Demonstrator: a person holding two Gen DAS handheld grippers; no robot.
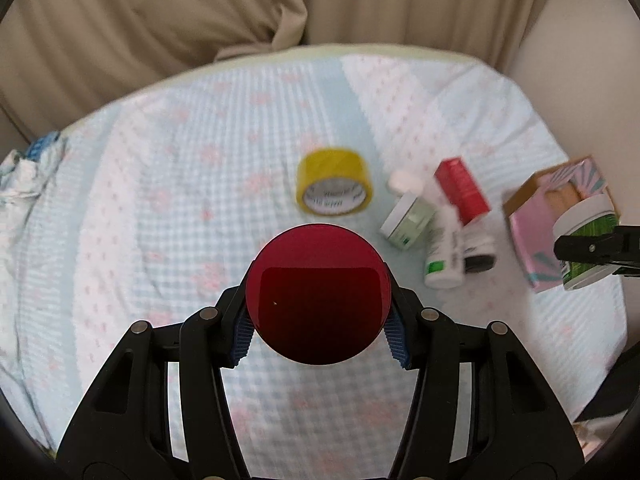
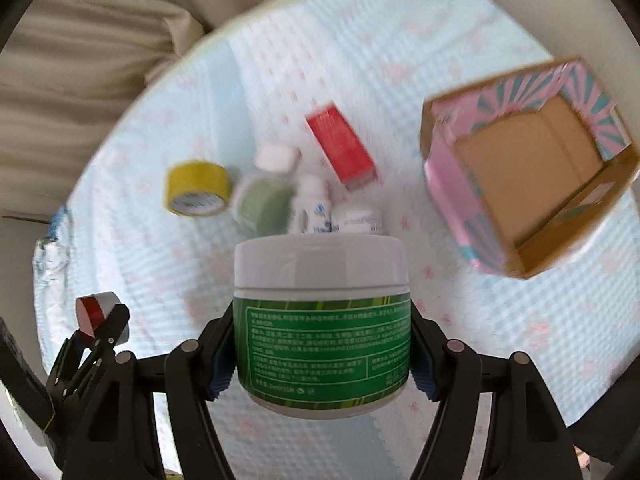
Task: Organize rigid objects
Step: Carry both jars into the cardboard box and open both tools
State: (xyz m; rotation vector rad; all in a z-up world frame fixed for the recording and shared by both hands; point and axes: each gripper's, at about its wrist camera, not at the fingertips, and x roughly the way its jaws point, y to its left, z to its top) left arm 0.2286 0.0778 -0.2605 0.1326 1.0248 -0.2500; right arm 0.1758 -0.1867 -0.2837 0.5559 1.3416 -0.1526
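My left gripper (image 1: 320,334) is shut on a round red compact (image 1: 318,294), held above the bed; it also shows at the lower left of the right wrist view (image 2: 94,310). My right gripper (image 2: 322,376) is shut on a green jar with a white lid (image 2: 322,320), seen in the left wrist view (image 1: 584,240) in front of the pink cardboard box (image 1: 532,224). The box (image 2: 448,184) is open and looks empty. A yellow tape roll (image 1: 334,188), a pale green jar (image 1: 408,220), a red carton (image 1: 464,190) and white bottles (image 1: 442,264) lie on the bed.
The bed has a light blue checked sheet (image 1: 180,200). Beige curtains (image 1: 160,20) hang behind it. A crumpled cloth (image 1: 28,168) lies at the left edge. A wall (image 1: 580,60) stands at the right.
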